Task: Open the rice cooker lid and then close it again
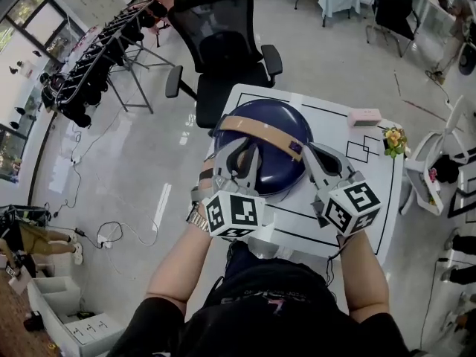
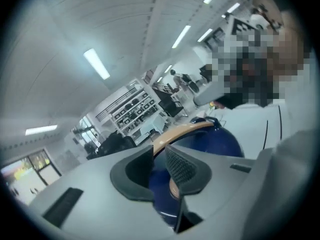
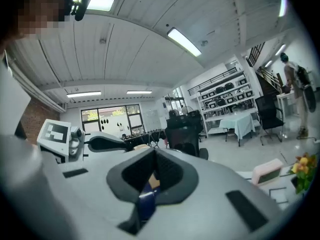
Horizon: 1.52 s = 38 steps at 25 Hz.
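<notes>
Here the rice cooker [image 1: 277, 119] crowds the table's [image 1: 336, 129] left edge, chair [image 1: 223, 47] beyond.

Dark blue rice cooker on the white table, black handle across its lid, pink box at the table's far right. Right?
One thing is off: the handle across the lid of the rice cooker is tan, not black, as the head view shows. The rest holds: the cooker is dark blue, it sits on the white table, and the pink box lies at the far right.

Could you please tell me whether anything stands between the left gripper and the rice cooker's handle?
Nothing visible does. The left gripper is already at the tan handle on the rice cooker lid, with the handle between its fingers.
</notes>
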{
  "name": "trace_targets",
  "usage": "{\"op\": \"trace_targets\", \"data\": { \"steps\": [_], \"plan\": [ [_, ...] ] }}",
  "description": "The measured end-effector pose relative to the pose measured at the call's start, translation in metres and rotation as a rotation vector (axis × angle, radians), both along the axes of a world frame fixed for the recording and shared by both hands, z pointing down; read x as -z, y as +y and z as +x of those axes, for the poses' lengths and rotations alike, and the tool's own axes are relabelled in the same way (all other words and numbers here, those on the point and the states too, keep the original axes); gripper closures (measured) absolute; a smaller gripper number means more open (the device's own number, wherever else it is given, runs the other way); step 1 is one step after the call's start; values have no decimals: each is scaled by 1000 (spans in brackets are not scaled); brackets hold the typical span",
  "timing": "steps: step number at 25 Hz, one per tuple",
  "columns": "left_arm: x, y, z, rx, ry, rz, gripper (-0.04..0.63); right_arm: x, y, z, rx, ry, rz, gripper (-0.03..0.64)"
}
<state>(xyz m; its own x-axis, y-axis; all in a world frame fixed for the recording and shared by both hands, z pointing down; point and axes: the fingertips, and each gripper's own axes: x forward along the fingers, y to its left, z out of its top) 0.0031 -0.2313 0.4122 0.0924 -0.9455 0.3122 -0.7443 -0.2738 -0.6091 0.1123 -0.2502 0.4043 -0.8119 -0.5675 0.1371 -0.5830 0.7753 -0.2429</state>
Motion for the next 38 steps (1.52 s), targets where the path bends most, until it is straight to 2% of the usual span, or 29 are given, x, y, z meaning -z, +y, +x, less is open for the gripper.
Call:
{"op": "trace_targets", "data": {
  "steps": [4, 7, 8, 10, 15, 21, 27, 32, 38],
  "plan": [
    [12, 32, -15, 62, 311, -12, 588, 9, 11, -9, 54, -20, 16, 615],
    [17, 55, -21, 57, 560, -43, 592, 15, 22, -20, 91, -34, 23, 615],
    [18, 62, -24, 61, 621, -47, 592, 16, 27, -25, 105, -36, 25, 615],
    [18, 75, -32, 74, 690, -41, 592, 17, 38, -36, 130, -35, 28, 615],
    [23, 109, -51, 52, 725, -19, 592, 25, 65, -65, 155, -38, 34, 615],
    [36, 150, -84, 21, 747, -6, 592, 31, 111, -99, 137, -26, 41, 615],
    [35, 194, -97, -50, 709, -28, 592, 36, 161, -115, 73, -14, 62, 615],
    [31, 223, -91, -142, 701, -47, 592, 34, 199, -108, -12, -7, 85, 615],
    [31, 252, -62, -285, 709, -92, 592, 36, 241, -76, -154, 19, 98, 615]
  ]
}}
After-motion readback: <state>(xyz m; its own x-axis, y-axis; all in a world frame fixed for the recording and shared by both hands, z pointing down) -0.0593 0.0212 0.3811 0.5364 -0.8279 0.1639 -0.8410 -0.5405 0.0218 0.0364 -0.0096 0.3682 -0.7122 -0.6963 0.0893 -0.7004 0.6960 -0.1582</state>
